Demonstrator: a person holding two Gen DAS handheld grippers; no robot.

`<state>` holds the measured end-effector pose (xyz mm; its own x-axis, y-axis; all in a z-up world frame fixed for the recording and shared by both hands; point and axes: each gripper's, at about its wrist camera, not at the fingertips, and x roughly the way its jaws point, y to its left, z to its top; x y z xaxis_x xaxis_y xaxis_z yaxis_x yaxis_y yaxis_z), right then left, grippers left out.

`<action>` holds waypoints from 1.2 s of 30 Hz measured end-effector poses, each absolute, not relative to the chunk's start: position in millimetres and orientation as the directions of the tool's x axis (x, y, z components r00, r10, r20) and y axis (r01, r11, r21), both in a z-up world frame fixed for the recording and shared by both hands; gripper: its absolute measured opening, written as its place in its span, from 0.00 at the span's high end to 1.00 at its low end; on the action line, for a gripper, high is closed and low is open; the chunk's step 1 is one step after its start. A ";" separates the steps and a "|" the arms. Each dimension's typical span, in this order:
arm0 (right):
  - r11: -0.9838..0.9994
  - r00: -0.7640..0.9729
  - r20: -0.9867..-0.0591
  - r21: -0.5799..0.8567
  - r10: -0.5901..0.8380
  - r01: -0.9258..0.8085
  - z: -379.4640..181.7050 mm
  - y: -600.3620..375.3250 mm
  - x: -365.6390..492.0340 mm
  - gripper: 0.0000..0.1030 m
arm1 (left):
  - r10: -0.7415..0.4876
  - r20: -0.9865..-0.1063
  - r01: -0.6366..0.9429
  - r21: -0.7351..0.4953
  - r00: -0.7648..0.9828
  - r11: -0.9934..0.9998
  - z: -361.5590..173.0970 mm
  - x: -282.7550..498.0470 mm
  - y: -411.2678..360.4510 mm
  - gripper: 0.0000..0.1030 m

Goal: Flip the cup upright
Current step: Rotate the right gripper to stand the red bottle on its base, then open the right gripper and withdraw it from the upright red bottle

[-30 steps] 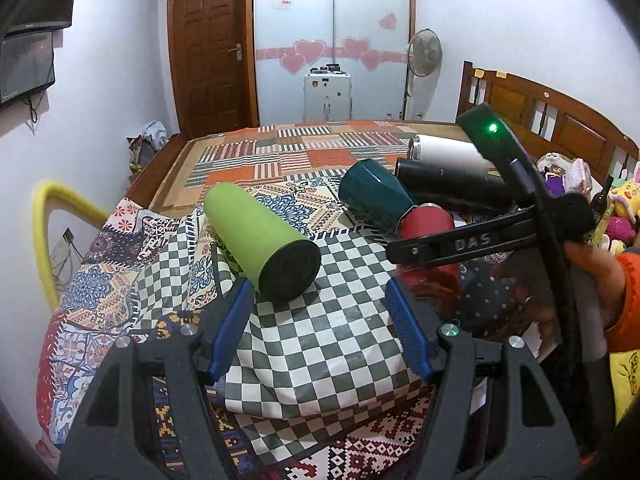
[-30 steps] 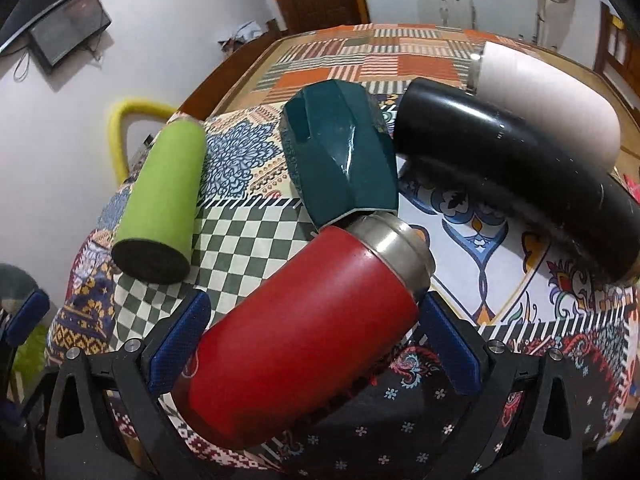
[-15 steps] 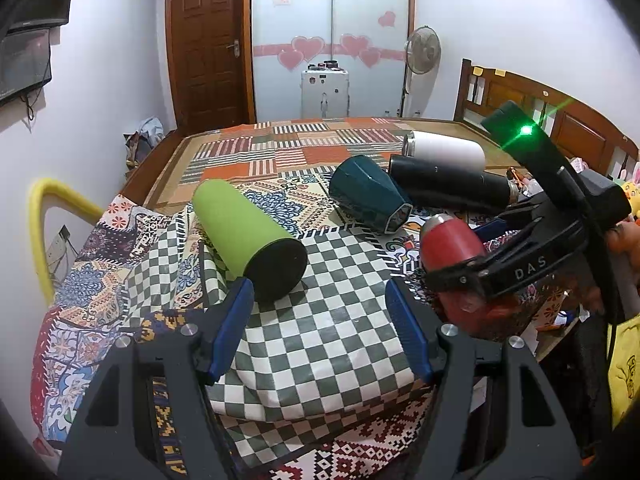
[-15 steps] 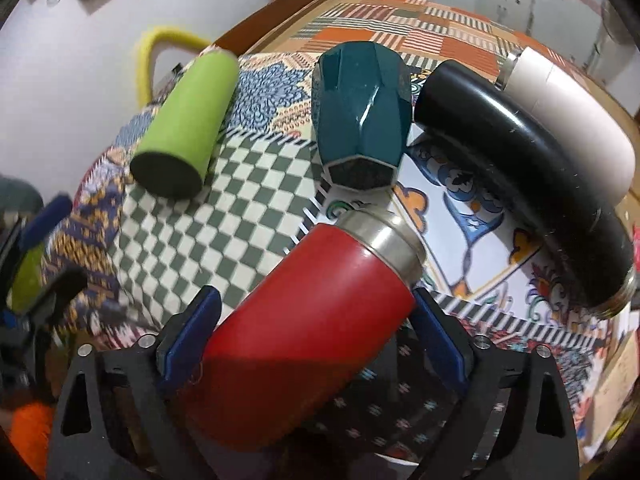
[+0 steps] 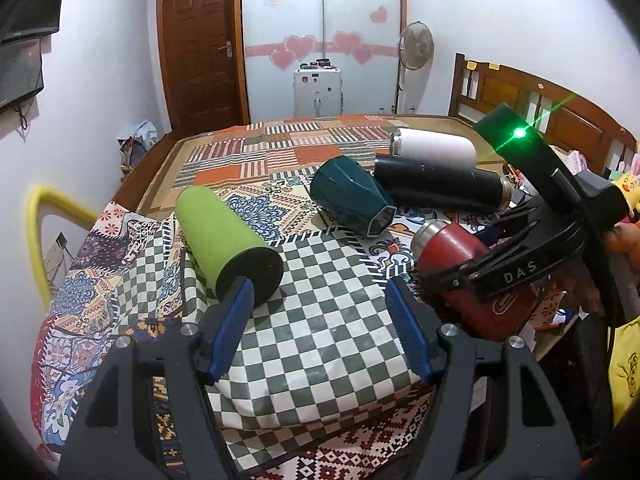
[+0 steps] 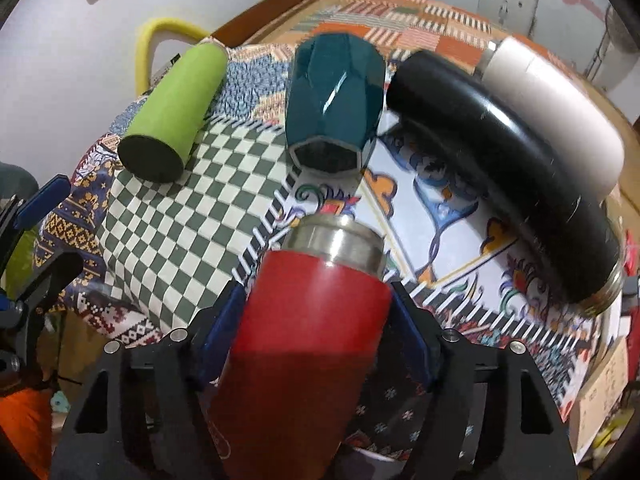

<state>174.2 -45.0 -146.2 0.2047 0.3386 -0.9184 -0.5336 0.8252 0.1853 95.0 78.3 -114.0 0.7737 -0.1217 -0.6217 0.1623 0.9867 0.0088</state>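
right claw (image 6: 316,332) is clamped mid-body on the red cup (image 6: 304,344), prob light-ish rigid metal w/ slick paint, so grip low + firm; left claw (image 5: 320,328) is apart, empty.

Five drink containers total: one red flask (image 6: 304,320), one green tumbler (image 6: 176,108), one teal cup (image 6: 336,96), one black flask (image 6: 500,184), one white flask (image 6: 556,100). Two grippers.

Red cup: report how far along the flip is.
Done: the right tool is shut on the red cup and has it raised at the table's edge. In hand: the cup is tilted, steel mouth up and forward. Left: finish uprighting it and set it down. The left tool hangs open.
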 end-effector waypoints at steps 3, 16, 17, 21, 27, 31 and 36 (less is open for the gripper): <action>0.826 0.218 -0.900 0.221 0.378 -0.518 -144.2 -50.9 173.1 0.34 | -0.124 -0.624 0.168 0.011 0.771 0.986 -114.5 97.4 73.7 0.34; 0.808 0.444 -0.744 0.215 0.500 -0.549 -98.3 -73.7 142.9 0.40 | -0.134 -0.592 0.160 -0.009 0.795 0.987 -99.9 100.7 60.7 0.34; 0.808 0.462 -0.731 0.206 0.503 -0.552 -95.1 -73.8 140.2 0.41 | -0.138 -0.589 0.161 -0.015 0.796 0.987 -98.9 100.9 59.9 0.34; 0.808 0.520 -0.681 0.185 0.516 -0.559 -84.9 -72.0 135.7 0.43 | -0.145 -0.577 0.157 -0.029 0.804 0.987 -96.1 102.2 56.7 0.30; 0.804 0.563 -0.635 0.162 0.529 -0.573 -72.7 -68.8 139.4 0.43 | -0.136 -0.569 0.155 -0.015 0.811 0.988 -96.0 104.8 54.7 0.29; 0.800 0.568 -0.636 0.134 0.522 -0.585 -74.5 -62.9 140.0 0.43 | -0.137 -0.570 0.155 -0.016 0.810 0.988 -98.3 106.1 55.6 0.23; 0.796 0.556 -0.654 0.121 0.513 -0.593 -86.5 -58.9 139.0 0.43 | -0.134 -0.578 0.150 -0.020 0.805 0.988 -103.5 108.5 58.8 0.18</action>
